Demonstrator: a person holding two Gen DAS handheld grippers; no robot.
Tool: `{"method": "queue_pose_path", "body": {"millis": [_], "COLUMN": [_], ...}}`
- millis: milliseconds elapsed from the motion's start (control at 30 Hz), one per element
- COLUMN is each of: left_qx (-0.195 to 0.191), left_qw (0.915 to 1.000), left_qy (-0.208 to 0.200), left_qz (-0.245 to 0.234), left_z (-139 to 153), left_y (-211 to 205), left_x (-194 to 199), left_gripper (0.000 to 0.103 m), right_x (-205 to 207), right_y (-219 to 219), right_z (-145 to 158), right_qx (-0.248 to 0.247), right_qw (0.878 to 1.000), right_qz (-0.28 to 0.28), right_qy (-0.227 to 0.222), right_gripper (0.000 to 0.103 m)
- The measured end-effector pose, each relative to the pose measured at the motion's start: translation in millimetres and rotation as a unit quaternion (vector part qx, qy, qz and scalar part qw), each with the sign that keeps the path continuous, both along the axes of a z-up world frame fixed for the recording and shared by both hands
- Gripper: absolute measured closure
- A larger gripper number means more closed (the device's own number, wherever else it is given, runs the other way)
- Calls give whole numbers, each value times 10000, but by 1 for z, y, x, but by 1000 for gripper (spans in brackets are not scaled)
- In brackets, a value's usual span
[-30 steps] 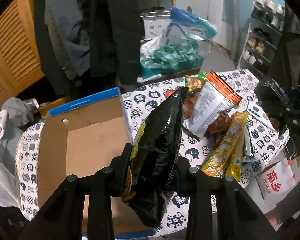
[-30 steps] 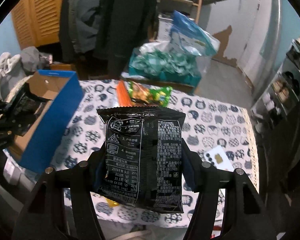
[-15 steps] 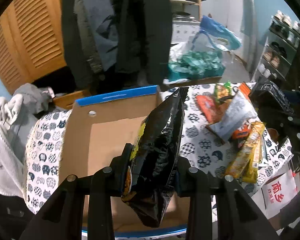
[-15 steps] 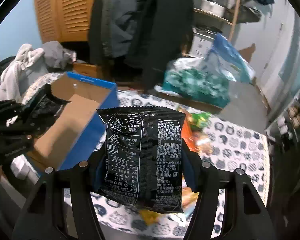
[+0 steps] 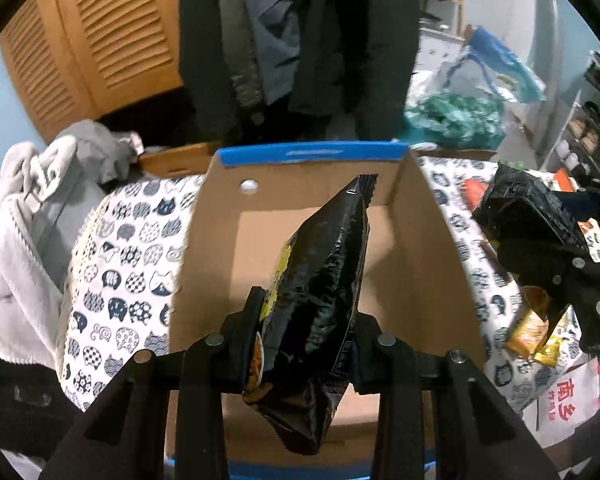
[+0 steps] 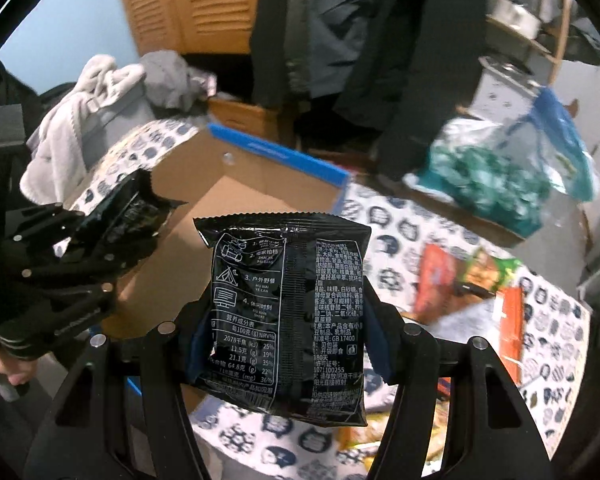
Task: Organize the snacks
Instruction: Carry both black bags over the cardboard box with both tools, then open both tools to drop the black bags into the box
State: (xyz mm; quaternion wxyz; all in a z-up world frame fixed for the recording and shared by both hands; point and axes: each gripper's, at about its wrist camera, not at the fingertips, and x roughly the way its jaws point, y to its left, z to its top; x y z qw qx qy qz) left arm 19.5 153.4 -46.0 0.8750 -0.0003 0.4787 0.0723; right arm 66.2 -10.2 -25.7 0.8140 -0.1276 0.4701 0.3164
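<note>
My left gripper (image 5: 306, 340) is shut on a black snack bag (image 5: 320, 292), held edge-on above the open cardboard box with blue rim (image 5: 420, 264). My right gripper (image 6: 284, 336) is shut on a second black snack bag (image 6: 284, 312), its printed back facing the camera, held above the table right of the box (image 6: 236, 196). The left gripper and its bag also show in the right wrist view (image 6: 116, 220), over the box's left side. The right gripper with its bag shows in the left wrist view (image 5: 540, 232), right of the box.
A cat-print tablecloth (image 5: 120, 272) covers the table. Orange and green snack packs (image 6: 472, 284) lie on it at the right, yellow packs (image 5: 534, 332) near its front edge. Grey clothes (image 5: 32, 208) lie left. Hanging coats (image 5: 300, 32) and a plastic bag (image 6: 496, 176) stand behind.
Both grippers have swung left with their bags. The left bag now hangs over the middle of the box, and the right bag has come close to the box's right side.
</note>
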Motion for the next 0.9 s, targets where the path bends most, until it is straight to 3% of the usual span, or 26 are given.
{"method": "queue_pose_path", "body": {"millis": [300,567,700,767,900], "left_qx": [-360,-411,-332,-106,-95], "left_qw": [9974,9939,9907,9909,9903], "left_qy": [500,924,1218,1262,1289], "left_qz": [360,449,507,468,513], "left_z": [-29,-51,-68,-71,-71], "left_y": [33,46,50,47,48], "left_x": [16,33,40,41,42], "left_gripper": [67,67,67,67,67], "right_x": [32,48,53,55,56], "right_y": [56,100,107,110,113], "right_z": [-30,-70,-90,-99,-109], "right_qx": [-218,-529,-717,-819,-940], "right_qw": [9973,9895,9858,9848,9828], "right_qz": [534,917,910,875,874], "right_qy": [461,981,1217,1259,1331], "right_gripper": [40,40,40,40,40]}}
